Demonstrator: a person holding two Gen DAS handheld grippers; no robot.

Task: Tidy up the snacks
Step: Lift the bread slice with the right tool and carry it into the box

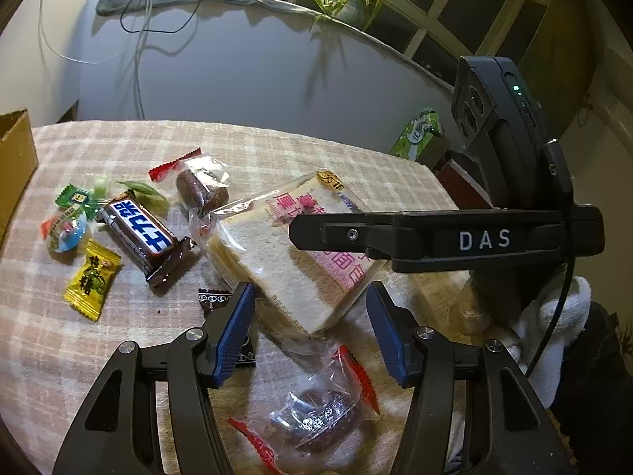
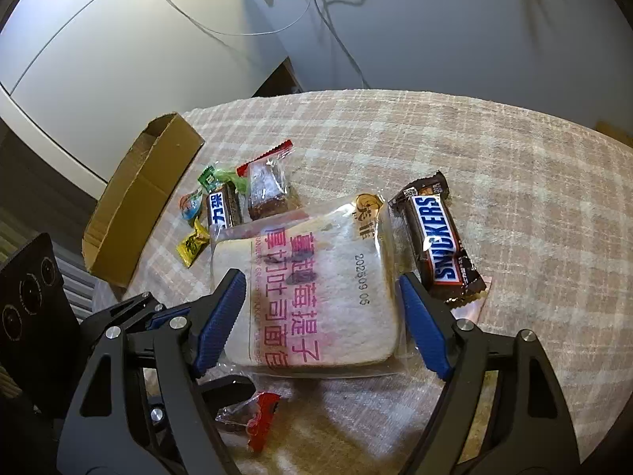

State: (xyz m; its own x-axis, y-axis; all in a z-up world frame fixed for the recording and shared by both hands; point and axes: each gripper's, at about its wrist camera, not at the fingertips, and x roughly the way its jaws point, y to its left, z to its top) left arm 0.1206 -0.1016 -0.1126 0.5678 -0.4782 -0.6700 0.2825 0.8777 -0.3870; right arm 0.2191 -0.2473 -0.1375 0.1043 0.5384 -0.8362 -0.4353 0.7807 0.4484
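Note:
A wrapped slice of white bread [image 1: 285, 273] with pink print lies on the checked tablecloth [image 1: 277, 150]. My left gripper [image 1: 309, 288] stands open, and the bread's near corner sits between its blue pads [image 1: 233, 332]. My right gripper [image 2: 321, 278] is open too and straddles the bread [image 2: 316, 277] across its width, pads close to both edges. A black bar marked DAS [image 1: 474, 237] on the right tool crosses above the bread. A Snickers bar [image 2: 439, 237] lies right of the bread and another [image 1: 140, 233] to its left.
An open cardboard box [image 2: 134, 198] stands at the table's left edge. Small candies, one yellow [image 1: 91, 277] and one green [image 1: 75, 196], lie near it. One clear-wrapped brown cake [image 1: 201, 190] lies behind the bread, another [image 1: 316, 415] under my left gripper. A potted plant [image 1: 352, 0] sits behind.

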